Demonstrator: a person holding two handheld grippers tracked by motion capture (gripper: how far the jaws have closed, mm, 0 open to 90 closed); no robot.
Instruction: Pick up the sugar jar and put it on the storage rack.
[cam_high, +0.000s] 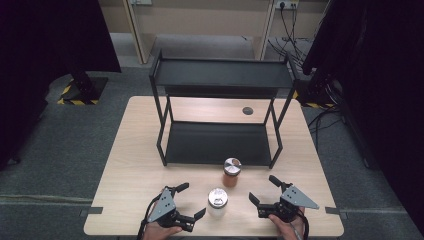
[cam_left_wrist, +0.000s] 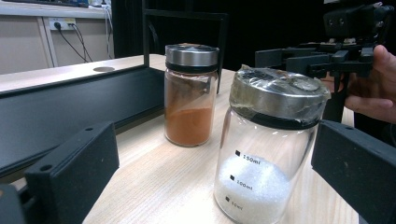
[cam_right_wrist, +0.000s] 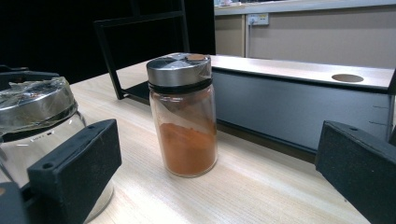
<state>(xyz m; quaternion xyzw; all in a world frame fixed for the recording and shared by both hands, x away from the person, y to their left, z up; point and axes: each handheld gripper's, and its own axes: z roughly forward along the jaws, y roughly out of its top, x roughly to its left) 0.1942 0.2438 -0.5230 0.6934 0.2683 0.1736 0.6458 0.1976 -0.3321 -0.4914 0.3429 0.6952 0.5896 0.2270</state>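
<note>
Both hand-held grippers sit at the near table edge in the high view, the left gripper (cam_high: 192, 201) and right gripper (cam_high: 264, 190) each with jaws spread and empty, the white-grain jar (cam_high: 217, 202) between them and the orange-powder jar (cam_high: 231, 172) just beyond, before the black shelf (cam_high: 220, 142). Seen along the left gripper's jaws, the white-grain jar (cam_left_wrist: 266, 149) stands right of centre, so I would shift rightward, then close below its wrapped lid. Along the right gripper's jaws the orange-powder jar (cam_right_wrist: 184, 114) stands upright between the pads, untouched; squeeze its glass waist squarely.

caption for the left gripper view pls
Open left gripper faces a white-granule jar, an orange-powder jar behind it.
</note>
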